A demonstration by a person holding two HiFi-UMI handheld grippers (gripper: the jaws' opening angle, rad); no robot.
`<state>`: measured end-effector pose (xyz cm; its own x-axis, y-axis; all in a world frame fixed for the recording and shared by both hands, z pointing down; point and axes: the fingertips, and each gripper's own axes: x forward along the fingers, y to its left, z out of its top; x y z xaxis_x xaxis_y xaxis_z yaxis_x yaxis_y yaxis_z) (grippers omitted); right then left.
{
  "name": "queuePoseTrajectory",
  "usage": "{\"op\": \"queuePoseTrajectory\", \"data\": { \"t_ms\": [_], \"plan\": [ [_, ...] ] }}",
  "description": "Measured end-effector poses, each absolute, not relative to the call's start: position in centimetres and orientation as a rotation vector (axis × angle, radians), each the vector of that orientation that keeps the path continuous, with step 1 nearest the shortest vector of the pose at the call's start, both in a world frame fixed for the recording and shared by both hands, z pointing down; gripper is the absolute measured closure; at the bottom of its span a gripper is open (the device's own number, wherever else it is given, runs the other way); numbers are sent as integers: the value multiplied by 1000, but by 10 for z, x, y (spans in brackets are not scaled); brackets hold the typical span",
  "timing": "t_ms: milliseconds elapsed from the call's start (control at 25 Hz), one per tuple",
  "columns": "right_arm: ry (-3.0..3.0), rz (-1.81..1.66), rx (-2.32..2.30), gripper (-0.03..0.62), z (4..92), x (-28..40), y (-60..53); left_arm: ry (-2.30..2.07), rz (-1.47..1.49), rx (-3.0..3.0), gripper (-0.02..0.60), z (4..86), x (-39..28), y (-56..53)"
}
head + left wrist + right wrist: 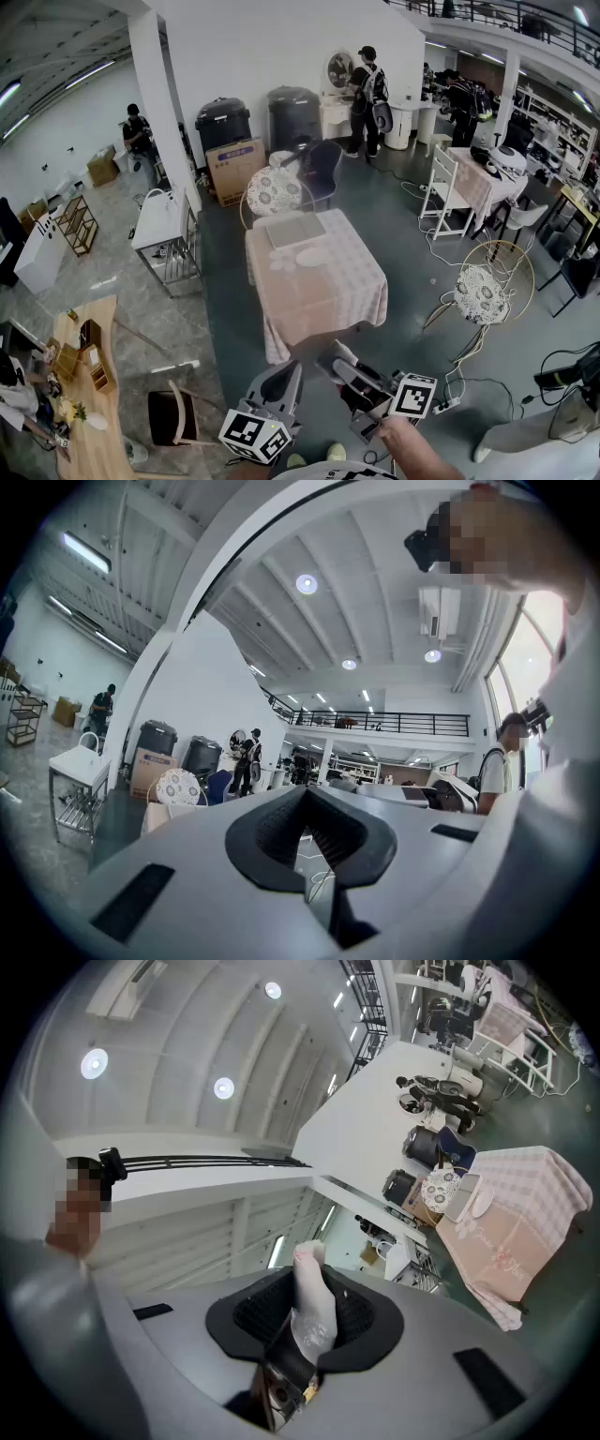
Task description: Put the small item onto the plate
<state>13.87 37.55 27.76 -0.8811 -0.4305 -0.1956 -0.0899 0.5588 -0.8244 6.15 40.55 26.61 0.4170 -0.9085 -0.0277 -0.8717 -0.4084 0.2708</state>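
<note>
Ceiling [169, 1044] behind: R gripper [305, 1321] grips pale item [309, 1283], lengthwise along jaws.

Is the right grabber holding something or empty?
Holding. The right gripper pinches a small white item with a pink tip between its jaws.

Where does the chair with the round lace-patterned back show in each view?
Head view: the lace-backed chair stands just beyond the pink-clothed table, upper centre.
Left gripper view: lower left, small.
Right gripper view: right of centre, at the table's far end.
Shared landmark: the dark bins behind it, against the white wall.
</note>
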Motion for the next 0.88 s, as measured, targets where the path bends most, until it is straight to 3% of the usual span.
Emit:
{"op": "queuePoseTrajectory", "data": {
  "t_ms": [880],
  "plan": [
    [2394, -1270, -355, 494, 287, 177, 343, -1588, -178, 2428, 578, 286, 98, 368]
  ]
}}
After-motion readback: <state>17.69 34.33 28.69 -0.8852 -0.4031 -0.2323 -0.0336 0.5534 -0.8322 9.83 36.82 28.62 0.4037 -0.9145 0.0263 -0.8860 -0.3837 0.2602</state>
